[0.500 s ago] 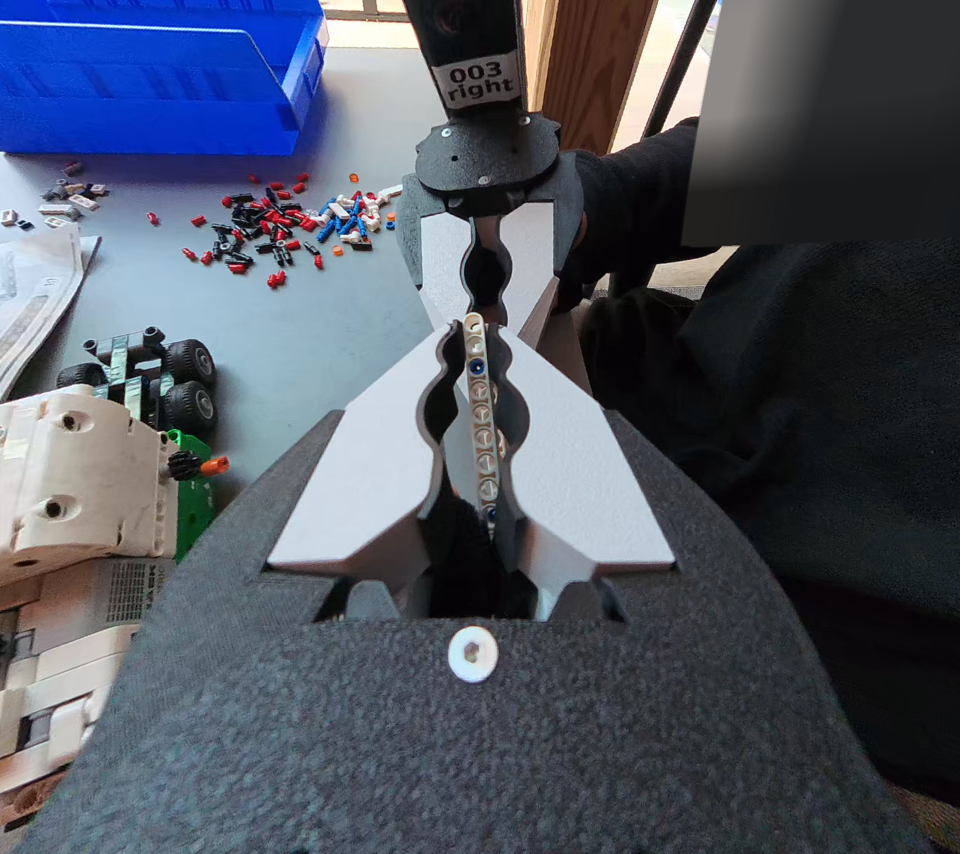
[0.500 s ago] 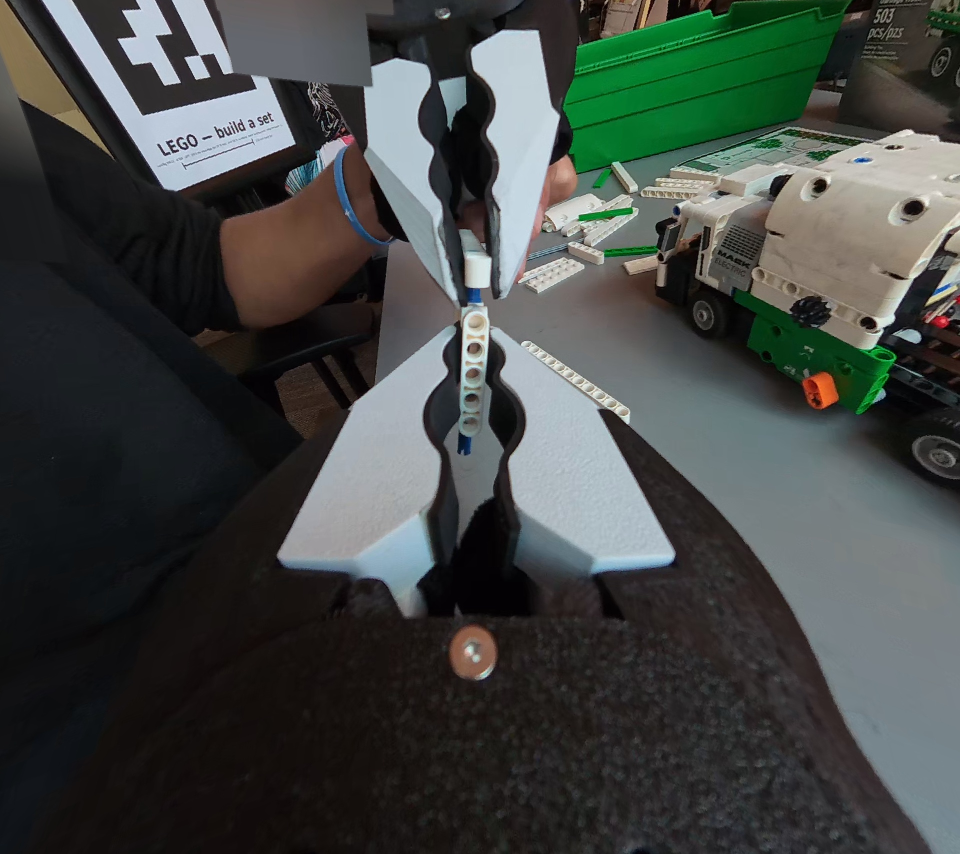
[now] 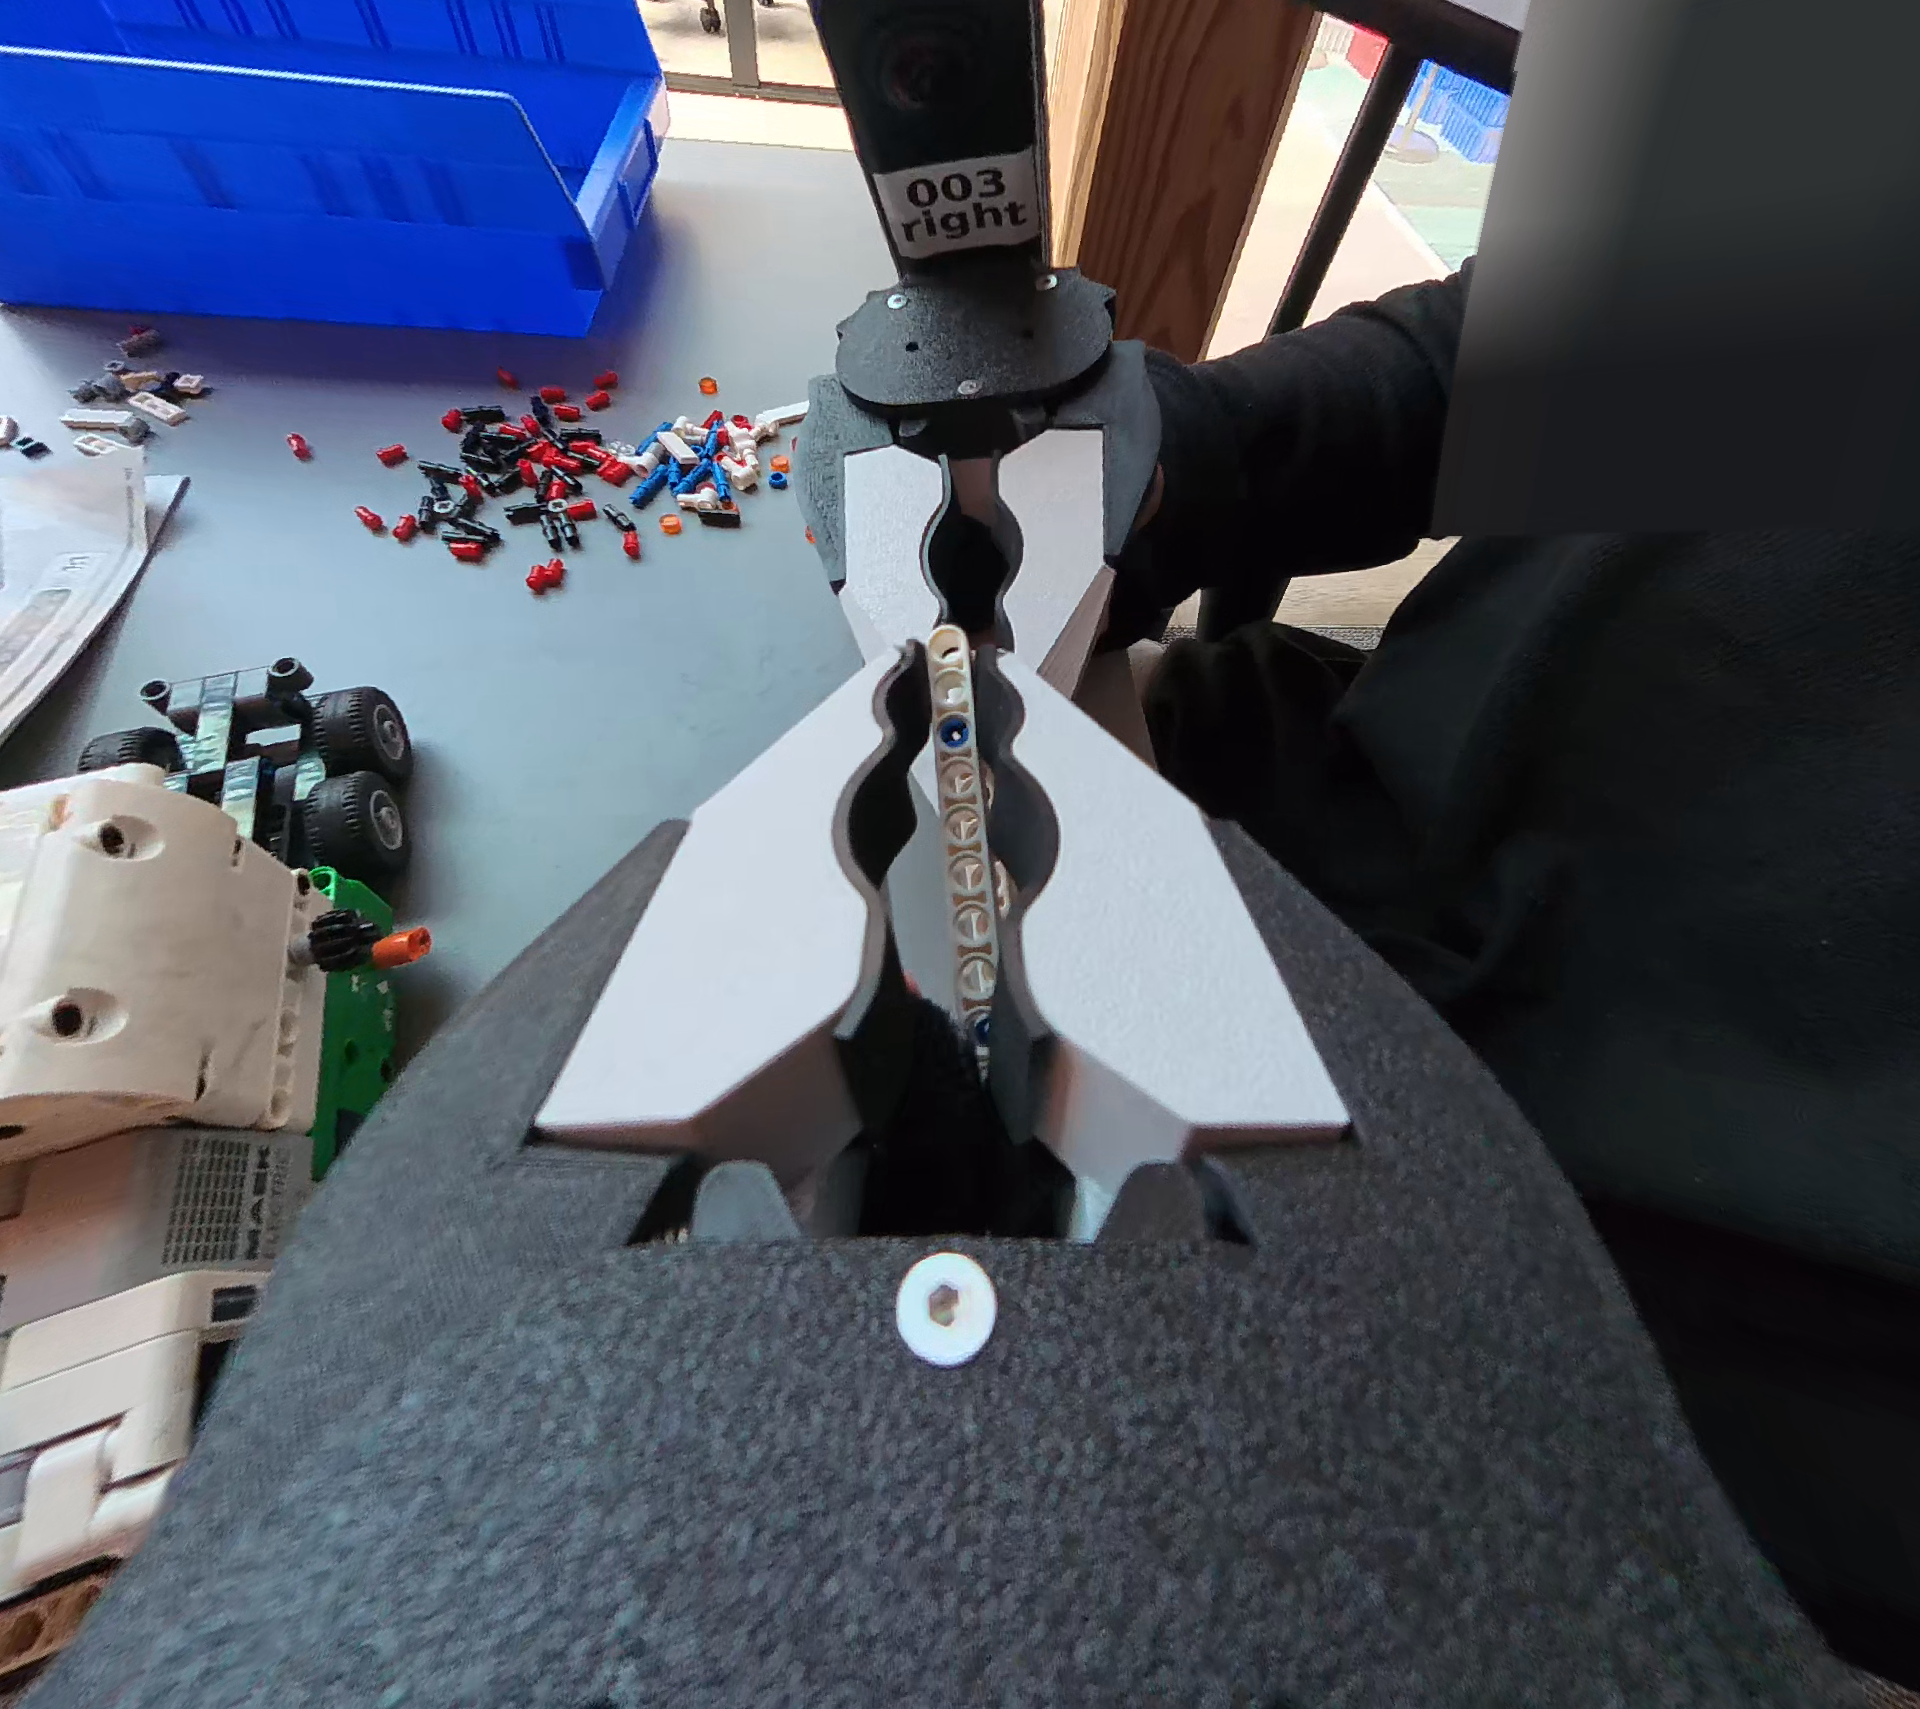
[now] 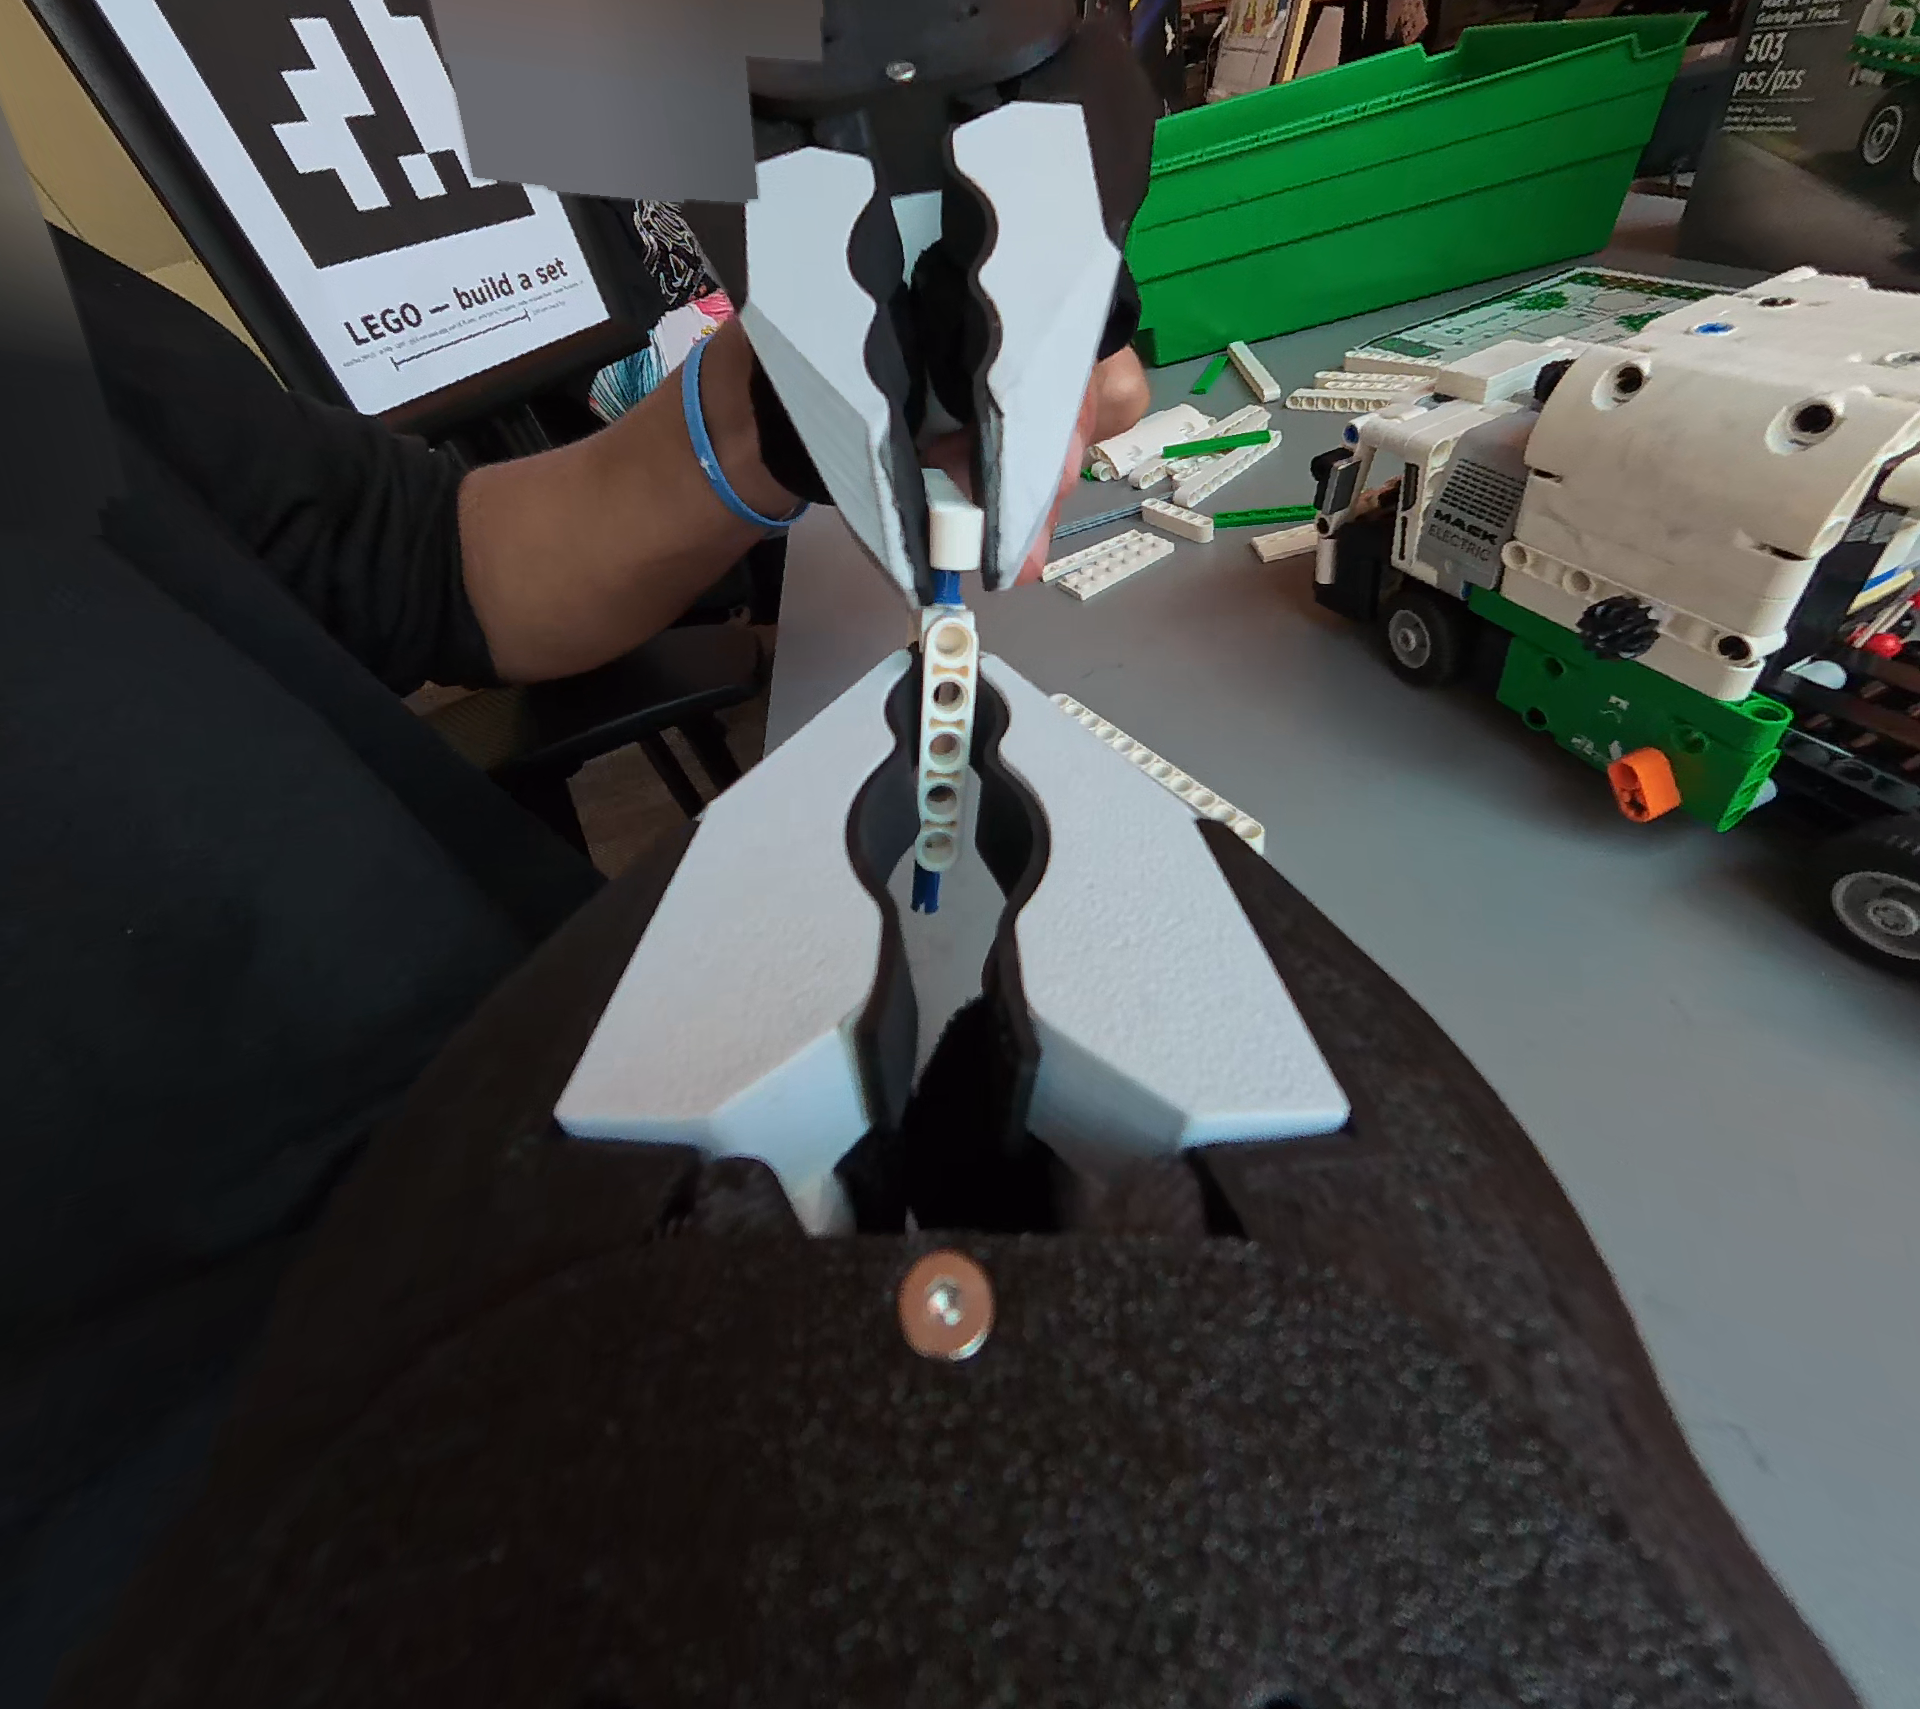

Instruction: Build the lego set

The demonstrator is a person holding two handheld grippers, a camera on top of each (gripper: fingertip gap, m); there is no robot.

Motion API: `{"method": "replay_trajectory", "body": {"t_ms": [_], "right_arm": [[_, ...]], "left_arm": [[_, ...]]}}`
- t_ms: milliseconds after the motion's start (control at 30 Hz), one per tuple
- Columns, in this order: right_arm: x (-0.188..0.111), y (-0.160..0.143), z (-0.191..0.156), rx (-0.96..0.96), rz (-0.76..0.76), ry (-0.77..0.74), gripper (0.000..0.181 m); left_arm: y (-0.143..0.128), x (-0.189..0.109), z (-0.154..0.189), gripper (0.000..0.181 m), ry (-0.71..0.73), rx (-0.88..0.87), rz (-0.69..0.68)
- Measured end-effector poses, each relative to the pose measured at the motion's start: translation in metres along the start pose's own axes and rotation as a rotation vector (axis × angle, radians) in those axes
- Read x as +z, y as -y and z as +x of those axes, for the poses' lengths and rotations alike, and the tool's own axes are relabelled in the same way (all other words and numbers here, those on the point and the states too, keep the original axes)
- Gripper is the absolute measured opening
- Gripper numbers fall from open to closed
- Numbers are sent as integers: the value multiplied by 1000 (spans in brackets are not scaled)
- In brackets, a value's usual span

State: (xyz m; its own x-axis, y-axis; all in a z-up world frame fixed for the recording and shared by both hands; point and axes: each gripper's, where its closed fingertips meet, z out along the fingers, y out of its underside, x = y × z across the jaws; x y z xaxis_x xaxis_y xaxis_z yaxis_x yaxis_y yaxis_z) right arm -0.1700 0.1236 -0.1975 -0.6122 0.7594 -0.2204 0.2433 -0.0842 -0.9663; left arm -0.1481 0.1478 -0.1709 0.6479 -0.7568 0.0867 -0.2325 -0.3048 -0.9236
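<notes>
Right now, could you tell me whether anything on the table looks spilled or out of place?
Nothing looks damaged. The small red, black and blue pins lie scattered loose on the grey table in front of the blue bin rather than in it. The white and green truck stands upright on its wheels.

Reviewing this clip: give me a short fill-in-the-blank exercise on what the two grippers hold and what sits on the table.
1. The left gripper is shut on a long white ____ with a row of holes.
2. The right gripper holds a shorter white beam with a ____ pin at its tip.
3. The bin behind the loose pins is ____.
4. The nearly built truck has a white body and a ____ base.

Missing words: beam; blue; blue; green
</notes>
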Motion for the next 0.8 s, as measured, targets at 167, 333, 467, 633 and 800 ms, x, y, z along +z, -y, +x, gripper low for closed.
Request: {"method": "replay_trajectory", "body": {"t_ms": [167, 333, 467, 633, 800], "right_arm": [[-2, 2, 1, 23, 15, 9, 4], [0, -1, 1, 63, -3, 26, 4], [2, -4, -1, 41, -28, 24, 4], [0, -5, 2, 31, -34, 3, 4], [-2, 0, 1, 27, 4, 15, 4]], "left_arm": [[2, 1, -2, 7, -6, -27, 24], [-3, -1, -4, 10, -2, -38, 9], [-13, -5, -2, 13, -4, -21, -62], [-11, -3, -2, 7, 1, -13, -38], [-4, -3, -1, 6, -14, -71, 66]]}}
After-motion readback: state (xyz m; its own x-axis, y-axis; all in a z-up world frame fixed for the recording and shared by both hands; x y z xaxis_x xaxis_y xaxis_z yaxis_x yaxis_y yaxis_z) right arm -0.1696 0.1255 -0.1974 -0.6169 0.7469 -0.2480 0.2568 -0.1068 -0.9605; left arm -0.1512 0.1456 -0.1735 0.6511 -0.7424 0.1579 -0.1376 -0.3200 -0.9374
